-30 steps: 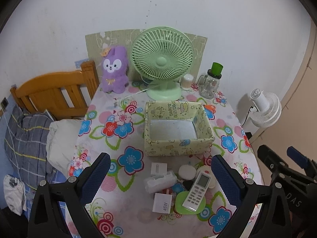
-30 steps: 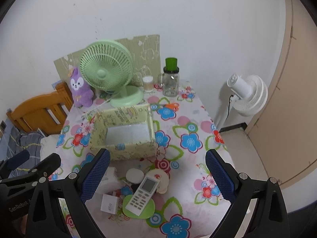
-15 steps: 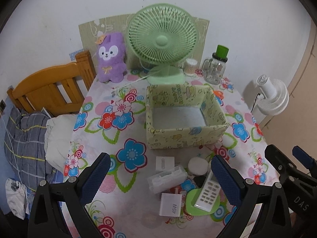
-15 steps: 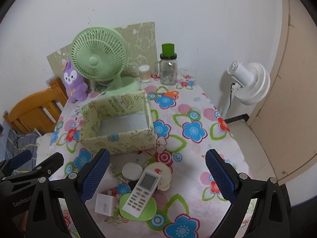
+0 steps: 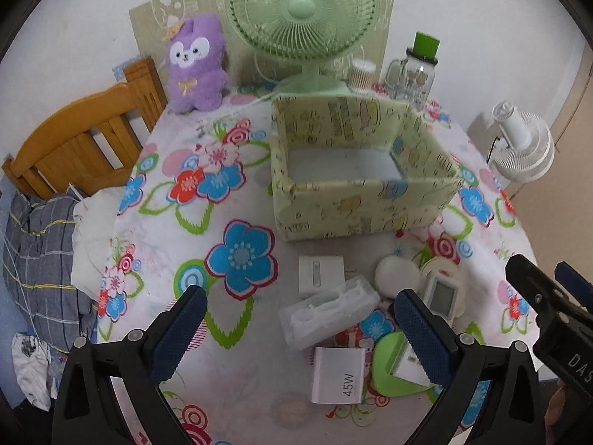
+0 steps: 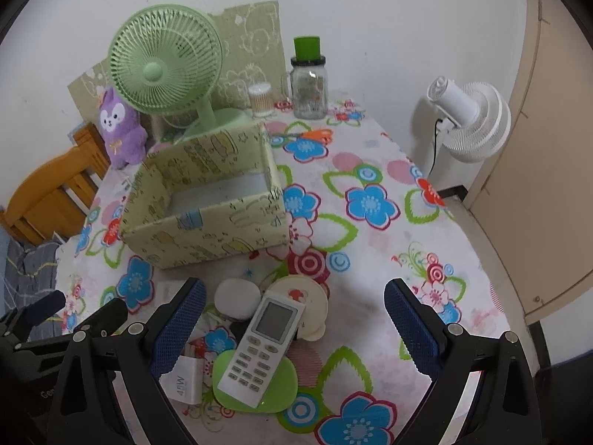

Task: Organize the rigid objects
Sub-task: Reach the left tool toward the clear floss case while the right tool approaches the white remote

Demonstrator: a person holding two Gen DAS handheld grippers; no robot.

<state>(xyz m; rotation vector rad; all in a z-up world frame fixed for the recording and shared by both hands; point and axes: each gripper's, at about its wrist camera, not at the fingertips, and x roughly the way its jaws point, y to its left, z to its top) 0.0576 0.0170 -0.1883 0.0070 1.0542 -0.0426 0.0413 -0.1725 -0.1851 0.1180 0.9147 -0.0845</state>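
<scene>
Hovering above the near edge of the flowered table [image 6: 374,244], both tools empty-handed: left gripper [image 5: 300,319] spread wide, right gripper [image 6: 292,315] spread just as wide, nothing between the pads of either.

Looking at a cluster of small rigid things at six o'clock from the patterned box [image 5: 355,170] — a white remote [image 6: 265,345] lying across a green disc [image 6: 255,382], a white round puck [image 6: 237,296] at eleven o'clock from the remote, a cream round lid [image 6: 307,304] partly under it at one o'clock, a clear plastic case [image 5: 330,315], a white square adapter [image 5: 320,274] at twelve o'clock from that case, and a 45W charger block [image 5: 339,374] at six o'clock from it. Box standing open and seemingly empty, just beyond the pile.

Judging the step as the first pick. Advising the remote for the right tool — topmost, long, free of neighbours on its flanks. Closing across its narrow width near the middle, keeping fingers clear of the disc beneath, lifting straight up before carrying toward twelve o'clock. Lowering into the box rather than dropping, so nothing tips a wall. Leaving the left tool for the case or charger, well apart from the right one's path.
</scene>
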